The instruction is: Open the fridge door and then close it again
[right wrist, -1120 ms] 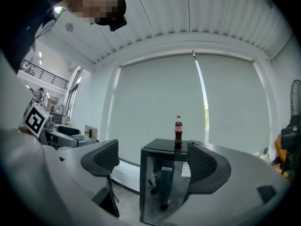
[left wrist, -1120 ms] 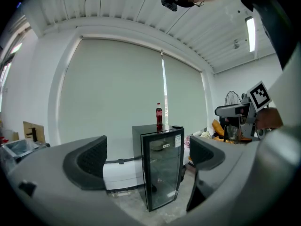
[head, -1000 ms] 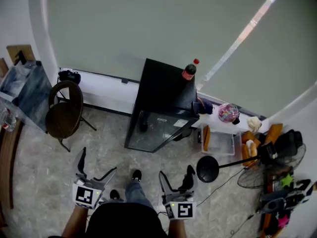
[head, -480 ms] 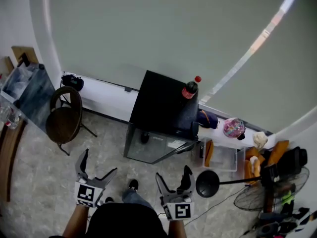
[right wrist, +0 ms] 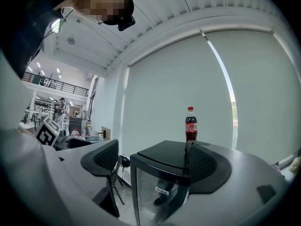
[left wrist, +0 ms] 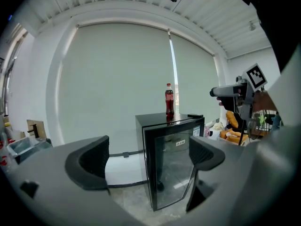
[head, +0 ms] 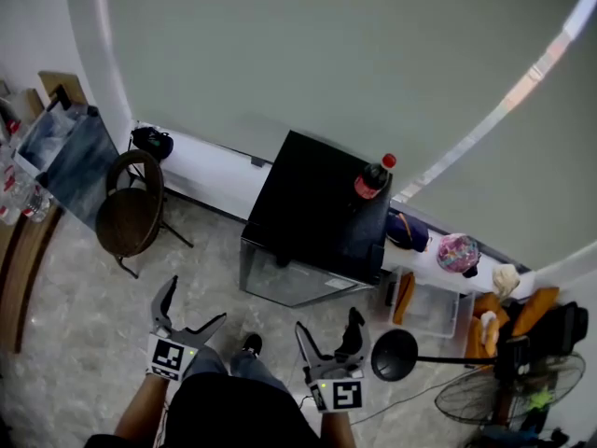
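A small black fridge (head: 317,215) with a glass door (head: 291,283) stands against the wall, its door shut. A cola bottle (head: 371,179) with a red cap stands on its top. In the left gripper view the fridge (left wrist: 171,161) is ahead, between the jaws. In the right gripper view the fridge (right wrist: 162,182) fills the lower middle, with the bottle (right wrist: 190,124) on it. My left gripper (head: 187,314) and right gripper (head: 328,334) are both open and empty, held a short way in front of the fridge, apart from it.
A round brown chair (head: 131,215) stands left of the fridge. A black floor fan (head: 478,395), a round black lamp head (head: 395,355), a clear bin (head: 427,306) and bags (head: 508,311) crowd the right. A table edge (head: 23,259) runs at far left.
The view has moved closer to the fridge and shifted right. Both grippers stay open and hold the same pose in front of me.
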